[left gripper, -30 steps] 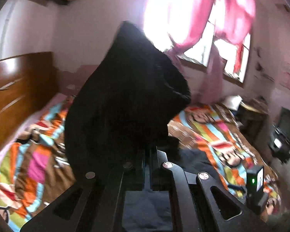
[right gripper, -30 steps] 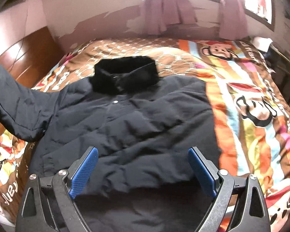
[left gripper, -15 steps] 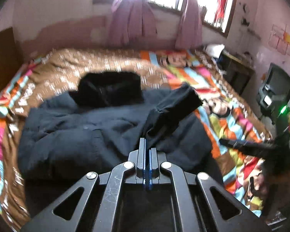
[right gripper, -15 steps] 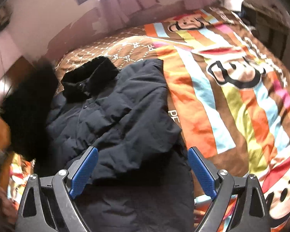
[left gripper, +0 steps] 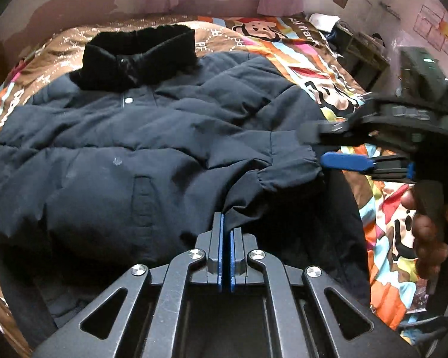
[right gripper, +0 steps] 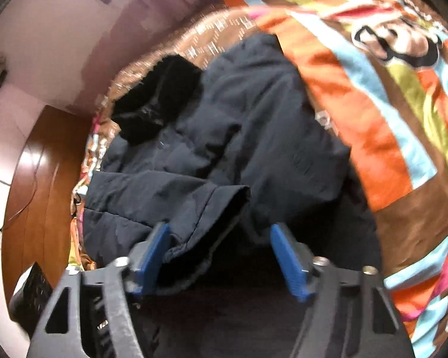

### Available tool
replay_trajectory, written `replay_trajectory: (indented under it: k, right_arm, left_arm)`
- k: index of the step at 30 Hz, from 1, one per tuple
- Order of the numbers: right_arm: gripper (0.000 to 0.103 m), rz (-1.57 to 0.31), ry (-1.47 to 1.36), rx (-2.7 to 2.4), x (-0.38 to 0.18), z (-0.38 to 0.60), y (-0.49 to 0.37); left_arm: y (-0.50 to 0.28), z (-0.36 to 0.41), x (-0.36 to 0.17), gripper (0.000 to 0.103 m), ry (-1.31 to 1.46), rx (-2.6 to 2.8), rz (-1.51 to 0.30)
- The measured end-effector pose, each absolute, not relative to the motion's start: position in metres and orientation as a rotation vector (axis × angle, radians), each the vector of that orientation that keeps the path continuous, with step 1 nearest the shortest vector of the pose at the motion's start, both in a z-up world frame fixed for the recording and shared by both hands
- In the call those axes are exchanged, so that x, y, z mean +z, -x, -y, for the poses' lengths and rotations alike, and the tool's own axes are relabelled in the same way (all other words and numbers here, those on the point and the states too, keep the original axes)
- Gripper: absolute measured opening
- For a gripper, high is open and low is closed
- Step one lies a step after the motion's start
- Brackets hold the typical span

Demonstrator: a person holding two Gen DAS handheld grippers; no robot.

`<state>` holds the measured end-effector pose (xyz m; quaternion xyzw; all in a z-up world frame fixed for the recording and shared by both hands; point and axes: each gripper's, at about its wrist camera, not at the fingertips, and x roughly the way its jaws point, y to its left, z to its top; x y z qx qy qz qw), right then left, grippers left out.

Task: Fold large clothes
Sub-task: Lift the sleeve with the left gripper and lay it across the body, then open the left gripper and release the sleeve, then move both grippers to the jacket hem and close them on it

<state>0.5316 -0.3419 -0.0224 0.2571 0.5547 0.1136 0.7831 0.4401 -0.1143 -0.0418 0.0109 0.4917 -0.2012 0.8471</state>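
Bright striped bedding with cartoon monkeys covers the bed [left gripper: 283,41], which fills both views, with a pale pink wall and curtains along the top of the left wrist view and a wooden headboard [right gripper: 38,179] at the lower left of the right wrist view. A dark navy padded jacket [left gripper: 134,137] lies spread across the middle of the bed, its black furry collar [left gripper: 140,56] toward the upper left of the frame. The left tool [left gripper: 225,238], at the bottom centre of its view, has its blue pads pressed together on a fold of the jacket's sleeve, whose cuff [left gripper: 292,161] lies folded across the jacket body toward the right. At the right edge of that view, the right tool [left gripper: 328,146] reaches in sideways toward that cuff, carried by a hand [left gripper: 427,229]. In its own view the right tool [right gripper: 221,253] has just been closing, yet its blue pads stand apart; the cuff edge lies between them, touching the left pad, clear of the right one.
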Motion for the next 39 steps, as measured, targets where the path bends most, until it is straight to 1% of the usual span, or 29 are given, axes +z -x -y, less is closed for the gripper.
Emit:
replay_trajectory:
  k: [1, 2, 4, 5, 6, 7, 8, 10, 12, 15, 17, 19, 20, 21, 22, 23, 24, 25, 26, 27, 28, 30, 33, 37, 39]
  right_arm:
    - [0.047, -1.215, -0.561, 0.241, -0.027, 0.341, -0.534]
    - [0.042, -1.248, -0.557, 0.234, -0.033, 0.336, -0.537]
    - [0.023, -1.272, -0.545, 0.235, -0.039, 0.331, -0.539]
    - [0.019, -1.276, -0.539, 0.238, -0.04, 0.329, -0.54]
    - [0.011, -1.272, -0.518, 0.242, -0.039, 0.325, -0.54]
    - [0.008, -1.258, -0.495, 0.249, -0.036, 0.323, -0.539]
    - [0.007, -1.242, -0.467, 0.252, -0.032, 0.321, -0.539]
    - [0.005, -1.201, -0.381, 0.251, -0.02, 0.317, -0.536]
    - [0.005, -1.165, -0.308, 0.221, -0.007, 0.316, -0.532]
    - [0.005, -1.142, -0.251, 0.161, -0.001, 0.324, -0.529]
    - [0.006, -1.164, -0.205, 0.131, -0.007, 0.327, -0.53]
    - [0.017, -1.172, -0.138, 0.094, -0.015, 0.324, -0.53]
    - [0.019, -1.166, -0.116, 0.077, -0.015, 0.323, -0.53]
    - [0.024, -1.151, -0.095, 0.065, -0.014, 0.322, -0.53]
    - [0.033, -1.116, -0.065, 0.057, -0.008, 0.319, -0.529]
    - [0.039, -1.082, -0.048, 0.057, -0.003, 0.318, -0.527]
    - [0.052, -1.039, -0.036, 0.064, 0.005, 0.316, -0.524]
    - [0.061, -1.015, -0.03, 0.076, 0.009, 0.313, -0.524]
    - [0.063, -0.989, -0.012, 0.1, 0.014, 0.307, -0.526]
    - [0.063, -0.979, 0.016, 0.133, 0.016, 0.3, -0.529]
    - [0.063, -0.983, 0.042, 0.162, 0.015, 0.293, -0.534]
    - [0.063, -0.996, 0.086, 0.225, 0.01, 0.278, -0.541]
    - [0.063, -1.052, 0.158, 0.312, -0.007, 0.257, -0.549]
    - [0.063, -1.133, 0.225, 0.348, -0.036, 0.243, -0.551]
    - [0.063, -1.142, 0.232, 0.351, -0.045, 0.243, -0.55]
  left_arm:
    - [-0.439, 0.114, -0.043, 0.002, -0.026, -0.424, -1.038]
    - [-0.438, 0.113, -0.044, 0.002, -0.029, -0.427, -1.043]
    - [-0.434, 0.11, -0.045, 0.007, -0.032, -0.44, -1.064]
    - [-0.433, 0.109, -0.045, 0.009, -0.031, -0.444, -1.07]
    - [-0.431, 0.104, -0.045, 0.014, -0.027, -0.451, -1.083]
    - [-0.428, 0.101, -0.044, 0.019, -0.016, -0.459, -1.092]
    - [-0.426, 0.097, -0.044, 0.021, -0.004, -0.464, -1.097]
    - [-0.42, 0.086, -0.04, 0.033, 0.015, -0.458, -1.107]
    - [-0.416, 0.074, -0.035, 0.035, 0.019, -0.427, -1.106]
    - [-0.415, 0.05, -0.026, 0.035, 0.044, -0.355, -1.09]
    - [-0.418, 0.034, -0.024, 0.035, 0.054, -0.301, -1.081]
    - [-0.428, 0.02, -0.024, 0.035, 0.059, -0.24, -1.073]
    - [-0.432, 0.013, -0.024, 0.035, 0.065, -0.214, -1.071]
    - [-0.437, 0.007, -0.023, 0.035, 0.071, -0.193, -1.069]
    - [-0.444, -0.001, -0.022, 0.035, 0.084, -0.169, -1.062]
    - [-0.45, -0.006, -0.02, 0.035, 0.095, -0.157, -1.055]
    - [-0.457, -0.013, -0.016, 0.035, 0.11, -0.144, -1.041]
    - [-0.463, -0.017, -0.012, 0.036, 0.119, -0.136, -1.027]
    - [-0.472, -0.021, -0.008, 0.037, 0.125, -0.131, -1.011]
    - [-0.478, -0.023, -0.005, 0.041, 0.125, -0.133, -1.001]
    - [-0.484, -0.023, -0.004, 0.043, 0.125, -0.135, -0.995]
    - [-0.497, -0.023, -0.007, 0.043, 0.124, -0.156, -0.999]
    - [-0.511, -0.013, -0.023, 0.043, 0.114, -0.211, -1.059]
    - [-0.511, -0.001, -0.044, 0.043, 0.034, -0.235, -1.092]
    - [-0.508, 0.002, -0.051, 0.043, 0.0, -0.232, -1.09]
